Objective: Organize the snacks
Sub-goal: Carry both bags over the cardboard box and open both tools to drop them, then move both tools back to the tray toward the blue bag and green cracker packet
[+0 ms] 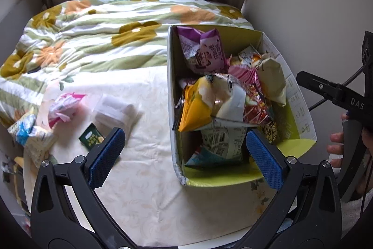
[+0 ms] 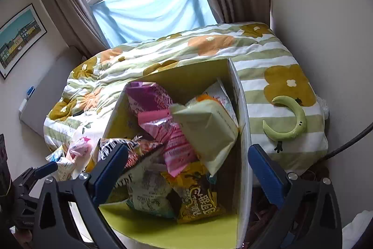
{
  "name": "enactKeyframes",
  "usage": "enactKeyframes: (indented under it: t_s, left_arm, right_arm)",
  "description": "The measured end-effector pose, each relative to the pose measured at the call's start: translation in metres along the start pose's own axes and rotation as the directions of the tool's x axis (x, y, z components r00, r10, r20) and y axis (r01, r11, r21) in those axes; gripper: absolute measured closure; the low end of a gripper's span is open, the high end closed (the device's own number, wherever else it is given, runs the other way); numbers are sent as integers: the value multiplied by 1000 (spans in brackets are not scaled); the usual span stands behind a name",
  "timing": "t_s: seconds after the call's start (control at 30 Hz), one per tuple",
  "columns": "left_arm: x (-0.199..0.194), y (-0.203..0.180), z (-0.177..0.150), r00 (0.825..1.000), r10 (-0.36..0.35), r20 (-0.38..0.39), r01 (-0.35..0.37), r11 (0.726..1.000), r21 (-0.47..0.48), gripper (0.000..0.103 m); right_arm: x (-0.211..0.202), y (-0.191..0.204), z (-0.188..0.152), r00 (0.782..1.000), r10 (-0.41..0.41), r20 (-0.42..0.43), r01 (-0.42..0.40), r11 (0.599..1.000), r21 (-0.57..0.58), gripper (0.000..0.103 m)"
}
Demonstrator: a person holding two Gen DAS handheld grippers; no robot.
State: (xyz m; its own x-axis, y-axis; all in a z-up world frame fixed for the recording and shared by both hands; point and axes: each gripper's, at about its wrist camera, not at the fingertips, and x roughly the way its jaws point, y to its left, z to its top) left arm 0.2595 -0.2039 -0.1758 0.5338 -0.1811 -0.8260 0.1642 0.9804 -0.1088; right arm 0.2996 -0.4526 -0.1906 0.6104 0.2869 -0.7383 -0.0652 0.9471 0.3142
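An open cardboard box [image 1: 172, 90] with a green lining stands on a cream cloth, holding several snack bags; it also shows in the right wrist view [image 2: 242, 132]. A yellow bag [image 1: 195, 109] and a purple bag [image 1: 205, 50] lie on top. Loose snacks lie left of the box: a pink packet [image 1: 63, 106], a dark green packet [image 1: 92, 137], a clear packet [image 1: 112, 109] and a blue-and-white bag [image 1: 28, 130]. My left gripper [image 1: 184, 151] is open and empty over the box's near left corner. My right gripper [image 2: 188, 169] is open and empty above the box.
The box stands on a bed with a floral striped quilt [image 1: 93, 34]. A green banana-shaped plush [image 2: 291, 120] lies on the quilt to the right of the box. Walls close in on the right, with a curtained window [image 2: 151, 4] behind. A framed picture [image 2: 18, 39] hangs on the left.
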Motion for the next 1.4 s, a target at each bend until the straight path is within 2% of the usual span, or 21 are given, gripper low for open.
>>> enactKeyframes:
  t_s: [0.33, 0.73, 0.97, 1.17, 1.4]
  left_arm:
    - [-20, -1, -3, 999, -15, 43, 15, 1000, 2, 0]
    - [-80, -11, 0, 988, 9, 155, -16, 999, 43, 0]
    - [-110, -1, -11, 980, 31, 197, -36, 999, 19, 0]
    - [-132, 37, -34, 971, 86, 222, -82, 996, -29, 0]
    - [-145, 119, -56, 973, 127, 194, -104, 986, -128, 0]
  right_arm:
    - [-17, 12, -9, 1000, 7, -3, -7, 999, -34, 1]
    - [-74, 38, -22, 996, -69, 61, 73, 995, -73, 1]
    - [-100, 58, -31, 989, -104, 108, 115, 987, -108, 1]
    - [-110, 86, -39, 986, -76, 150, 96, 986, -134, 1]
    - [-93, 141, -49, 989, -21, 147, 45, 985, -167, 1]
